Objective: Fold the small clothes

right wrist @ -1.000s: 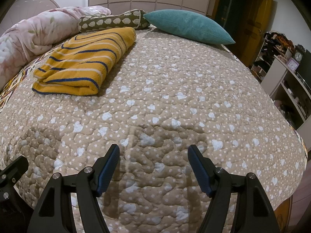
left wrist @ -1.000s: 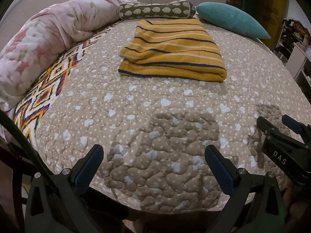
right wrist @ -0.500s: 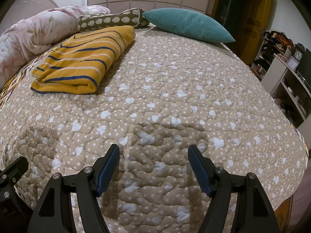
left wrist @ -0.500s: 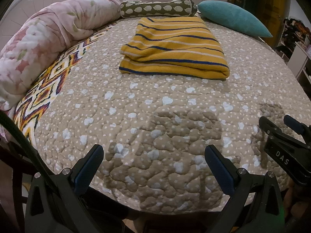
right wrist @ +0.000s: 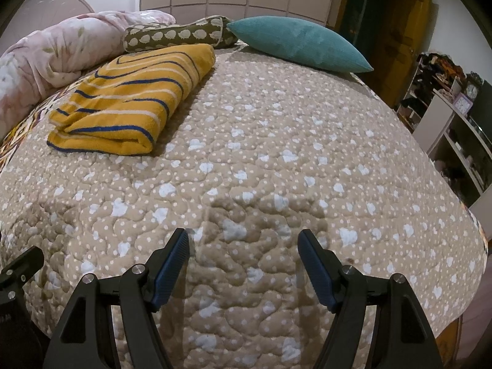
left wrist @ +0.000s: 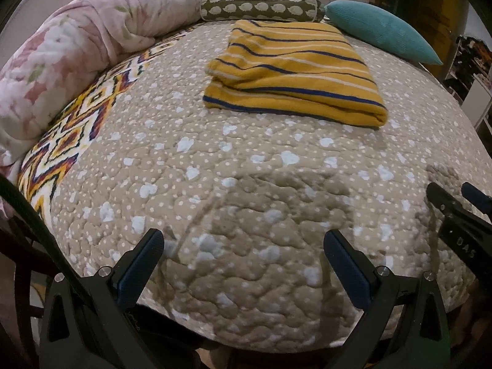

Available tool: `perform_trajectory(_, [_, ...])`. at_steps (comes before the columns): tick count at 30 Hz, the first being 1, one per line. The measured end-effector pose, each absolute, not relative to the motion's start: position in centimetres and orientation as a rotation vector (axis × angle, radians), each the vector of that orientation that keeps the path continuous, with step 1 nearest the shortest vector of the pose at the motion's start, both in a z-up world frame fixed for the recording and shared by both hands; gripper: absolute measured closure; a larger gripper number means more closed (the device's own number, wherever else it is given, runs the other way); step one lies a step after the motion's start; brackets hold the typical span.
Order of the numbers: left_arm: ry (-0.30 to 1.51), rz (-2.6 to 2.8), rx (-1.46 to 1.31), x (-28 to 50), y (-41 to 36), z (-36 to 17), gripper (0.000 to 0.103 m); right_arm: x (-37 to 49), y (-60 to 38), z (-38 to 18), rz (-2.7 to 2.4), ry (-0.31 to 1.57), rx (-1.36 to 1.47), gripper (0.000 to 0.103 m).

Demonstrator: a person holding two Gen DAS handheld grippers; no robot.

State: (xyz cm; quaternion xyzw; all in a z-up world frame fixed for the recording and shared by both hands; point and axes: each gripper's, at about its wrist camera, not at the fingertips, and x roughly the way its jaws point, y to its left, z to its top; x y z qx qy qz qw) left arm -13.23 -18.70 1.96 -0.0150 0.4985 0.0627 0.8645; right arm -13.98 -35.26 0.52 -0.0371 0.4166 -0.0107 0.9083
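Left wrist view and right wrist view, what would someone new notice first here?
Probably the folded yellow striped garment lying on the beige quilt, toward the far side of the bed. Behind it, at the head, sit a teal pillow and a patterned bolster, with a pink floral blanket bunched along the left edge. Both hand-held grippers, left and right, hover open near the bed's front edge.

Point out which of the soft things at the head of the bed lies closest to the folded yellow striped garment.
The olive bolster with white sheep print, right behind the folded yellow striped garment. The teal cushion and pink floral duvet flank it.
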Motion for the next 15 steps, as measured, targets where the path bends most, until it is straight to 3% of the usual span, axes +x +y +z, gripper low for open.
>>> perform_trajectory(15, [1.015, 0.108, -0.059, -11.4, -16.0, 1.3, 0.000, -11.5, -31.3, 0.8, 0.023, 0.853, -0.151, 0.025])
